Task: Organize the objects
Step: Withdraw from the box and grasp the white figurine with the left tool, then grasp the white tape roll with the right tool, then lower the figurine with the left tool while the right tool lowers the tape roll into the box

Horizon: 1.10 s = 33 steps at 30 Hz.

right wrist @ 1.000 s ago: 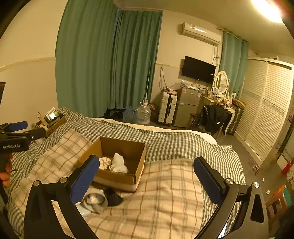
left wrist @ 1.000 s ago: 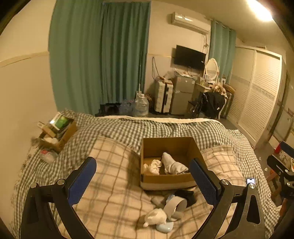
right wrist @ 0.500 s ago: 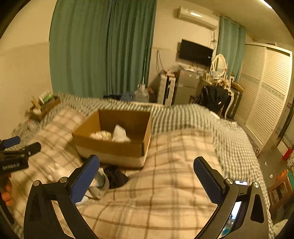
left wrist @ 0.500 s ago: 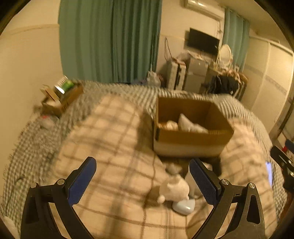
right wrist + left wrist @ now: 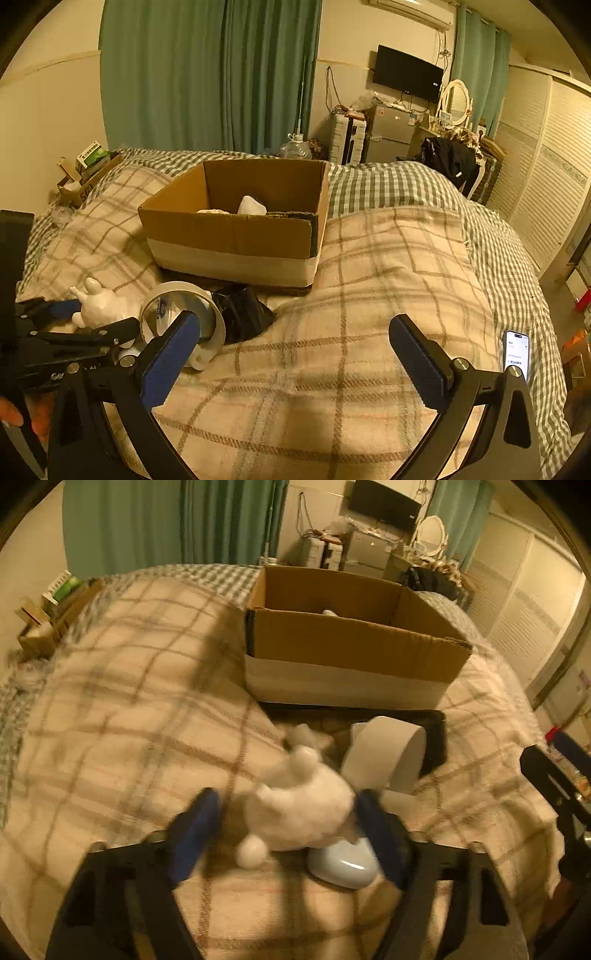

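Fluffy white plush toy (image 5: 299,816) between left gripper (image 5: 286,825) fingers

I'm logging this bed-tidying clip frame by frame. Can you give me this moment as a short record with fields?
Setting: plaid blanket on a bed
Container: open brown cardboard box, white items inside
Left gripper: fingers either side of the white plush toy, partly closed; grip unclear
Right gripper: open, holds nothing
Nearby: white tape roll, black cloth, pale blue case under the toy
Phone: screen lit, on the bed's right
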Each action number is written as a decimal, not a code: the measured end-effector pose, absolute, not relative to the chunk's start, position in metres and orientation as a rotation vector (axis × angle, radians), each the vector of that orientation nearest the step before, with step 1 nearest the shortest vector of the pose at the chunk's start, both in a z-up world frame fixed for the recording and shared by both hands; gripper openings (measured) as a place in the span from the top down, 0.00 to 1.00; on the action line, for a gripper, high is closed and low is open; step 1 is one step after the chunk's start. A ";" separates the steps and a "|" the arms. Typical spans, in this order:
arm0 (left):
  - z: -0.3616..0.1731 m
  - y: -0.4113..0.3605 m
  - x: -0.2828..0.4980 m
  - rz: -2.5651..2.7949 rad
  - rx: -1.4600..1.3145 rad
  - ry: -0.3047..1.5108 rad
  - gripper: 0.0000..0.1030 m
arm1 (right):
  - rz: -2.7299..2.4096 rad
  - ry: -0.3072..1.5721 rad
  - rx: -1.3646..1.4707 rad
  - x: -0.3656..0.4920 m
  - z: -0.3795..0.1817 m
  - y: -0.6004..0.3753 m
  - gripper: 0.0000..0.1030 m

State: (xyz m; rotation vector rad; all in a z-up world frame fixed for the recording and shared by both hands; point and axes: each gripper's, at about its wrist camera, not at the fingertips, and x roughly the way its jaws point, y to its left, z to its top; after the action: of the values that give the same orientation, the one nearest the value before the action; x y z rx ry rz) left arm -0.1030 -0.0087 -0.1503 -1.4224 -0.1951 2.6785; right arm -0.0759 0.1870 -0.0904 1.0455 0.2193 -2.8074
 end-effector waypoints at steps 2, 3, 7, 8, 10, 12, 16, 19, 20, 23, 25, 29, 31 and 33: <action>-0.148 -0.010 -0.099 2.643 -1.398 -0.248 0.44 | -2.814 0.223 1.042 -0.074 -0.089 0.186 0.00; -0.145 -0.010 -0.096 2.656 -1.394 -0.239 0.44 | -2.813 0.225 1.043 -0.073 -0.089 0.186 0.00; -0.127 -0.013 -0.084 2.728 -1.362 -0.214 0.44 | -2.795 0.233 1.033 -0.070 -0.085 0.182 0.00; -0.121 -0.016 -0.082 2.753 -1.347 -0.198 0.44 | -2.782 0.238 1.028 -0.069 -0.083 0.180 0.00; -0.103 -0.020 -0.076 2.825 -1.285 -0.137 0.44 | -2.735 0.247 1.032 -0.070 -0.081 0.172 0.00; -0.090 -0.025 -0.075 2.867 -1.246 -0.086 0.44 | -2.658 0.248 1.061 -0.074 -0.083 0.161 0.00; -0.077 -0.033 -0.080 2.966 -1.215 0.076 0.44 | -2.536 0.347 1.115 -0.090 -0.096 0.123 0.01; -0.080 -0.042 -0.083 2.997 -1.218 0.114 0.44 | -2.487 0.377 1.166 -0.108 -0.109 0.104 0.01; -0.082 -0.046 -0.084 2.996 -1.223 0.093 0.44 | -2.477 0.373 1.193 -0.114 -0.115 0.100 0.01; -0.090 -0.054 -0.086 2.985 -1.252 0.062 0.44 | -2.428 0.327 1.285 -0.135 -0.133 0.093 0.01; -0.094 -0.055 -0.089 2.971 -1.270 0.062 0.44 | -2.419 0.323 1.322 -0.143 -0.143 0.090 0.01; -0.105 -0.052 -0.092 2.924 -1.301 0.025 0.44 | -2.353 0.284 1.361 -0.145 -0.155 0.088 0.21; -0.107 -0.049 -0.091 2.910 -1.309 0.019 0.44 | -2.368 0.260 1.348 -0.141 -0.153 0.094 0.21; -0.108 -0.046 -0.089 2.904 -1.314 0.027 0.44 | -2.380 0.221 1.331 -0.137 -0.149 0.100 0.21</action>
State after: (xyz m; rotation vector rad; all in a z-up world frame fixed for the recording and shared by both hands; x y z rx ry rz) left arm -0.0889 -0.0457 -0.1078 -1.3135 0.0265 2.9038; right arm -0.1365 0.0998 -0.1490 1.3311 0.2207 -2.3802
